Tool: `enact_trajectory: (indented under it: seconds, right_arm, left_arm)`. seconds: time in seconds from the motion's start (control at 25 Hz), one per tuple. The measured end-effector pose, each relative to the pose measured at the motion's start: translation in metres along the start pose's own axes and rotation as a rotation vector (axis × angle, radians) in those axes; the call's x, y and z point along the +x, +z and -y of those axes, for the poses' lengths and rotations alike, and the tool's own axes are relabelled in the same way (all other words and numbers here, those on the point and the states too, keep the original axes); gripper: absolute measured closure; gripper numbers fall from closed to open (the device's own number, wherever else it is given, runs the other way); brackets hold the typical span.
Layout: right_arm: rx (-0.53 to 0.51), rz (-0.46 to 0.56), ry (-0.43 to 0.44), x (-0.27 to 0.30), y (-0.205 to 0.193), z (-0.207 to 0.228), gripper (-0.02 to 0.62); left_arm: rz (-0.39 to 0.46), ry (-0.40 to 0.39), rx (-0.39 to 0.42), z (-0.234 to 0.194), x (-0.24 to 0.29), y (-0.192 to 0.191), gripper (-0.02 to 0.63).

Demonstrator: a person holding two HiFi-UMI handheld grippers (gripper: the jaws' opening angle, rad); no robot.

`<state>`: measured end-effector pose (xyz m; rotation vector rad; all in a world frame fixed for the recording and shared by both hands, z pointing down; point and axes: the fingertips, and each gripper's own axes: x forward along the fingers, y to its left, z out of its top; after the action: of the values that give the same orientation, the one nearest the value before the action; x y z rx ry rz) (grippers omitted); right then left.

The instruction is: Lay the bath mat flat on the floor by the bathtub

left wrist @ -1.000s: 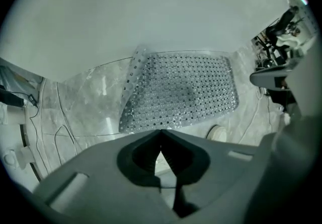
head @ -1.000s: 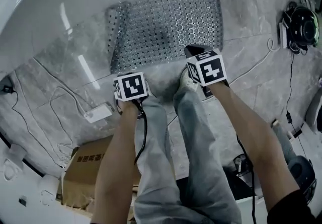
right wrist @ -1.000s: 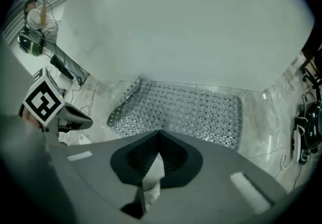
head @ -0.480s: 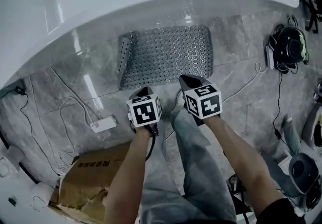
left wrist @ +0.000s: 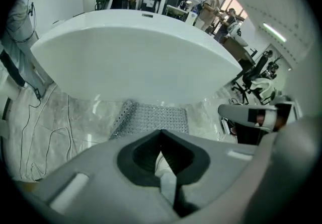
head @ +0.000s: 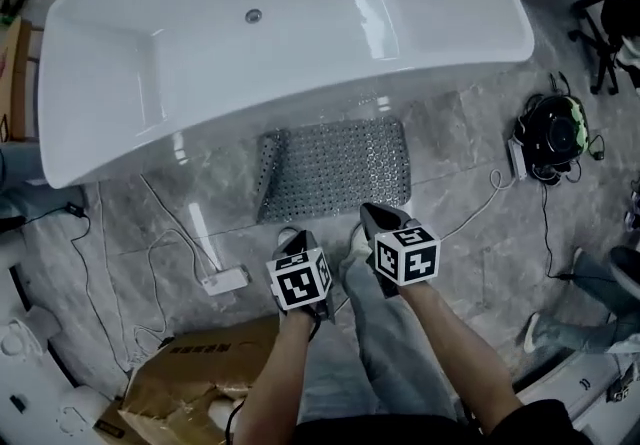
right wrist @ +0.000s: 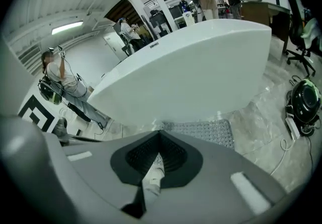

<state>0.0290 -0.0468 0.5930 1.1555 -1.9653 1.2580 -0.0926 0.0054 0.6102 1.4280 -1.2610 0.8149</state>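
While both grippers hang over the person's legs, apart from the work, the bath mat point(head: 340, 168) lies on the grey floor point(head: 470, 148) just beside the white bathtub point(head: 290, 33). It is mostly flat, but its left edge point(head: 270, 171) is turned up and folded over.

Left gripper point(head: 293, 243): jaws pressed together, nothing between them. Right gripper point(head: 378, 221): same, jaws together and empty.

Judgement on the mat: thin, perforated, rubbery sheet, so light and floppy, likely to cling to the stone and spring back at the fold. Best hold looks to be the folded edge near a corner, pinched thin, then drawn leftward and pressed down; the flat middle offers nothing to pinch
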Motion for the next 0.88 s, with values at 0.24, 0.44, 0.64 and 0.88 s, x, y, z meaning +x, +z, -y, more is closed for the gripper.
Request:
enact_trajectory:
  seconds: [0.24, 0.44, 0.64, 0.88]
  right_arm:
    - [-0.070, 0.077, 0.027, -0.069, 0.043, -0.026, 0.589]
    - [-0.141, 0.194, 0.133, -0.137, 0.088, -0.072, 0.589]
    - [-0.203, 0.318, 0.218, -0.187, 0.147, -0.121, 0.589]
    - [-0.330, 0.432, 0.249, -0.243, 0.204, -0.174, 0.589]
  left_arm:
    - [0.117, 0.009, 0.008, 0.036, -0.071, 0.031, 0.601]
    - [0.238, 0.018, 0.026, 0.064, -0.141, 0.052, 0.601]
    - [0.386, 0.101, 0.081, 0.062, -0.204, 0.096, 0.601]
    - [0.565, 0.103, 0.040, 0.073, -0.292, 0.140, 0.601]
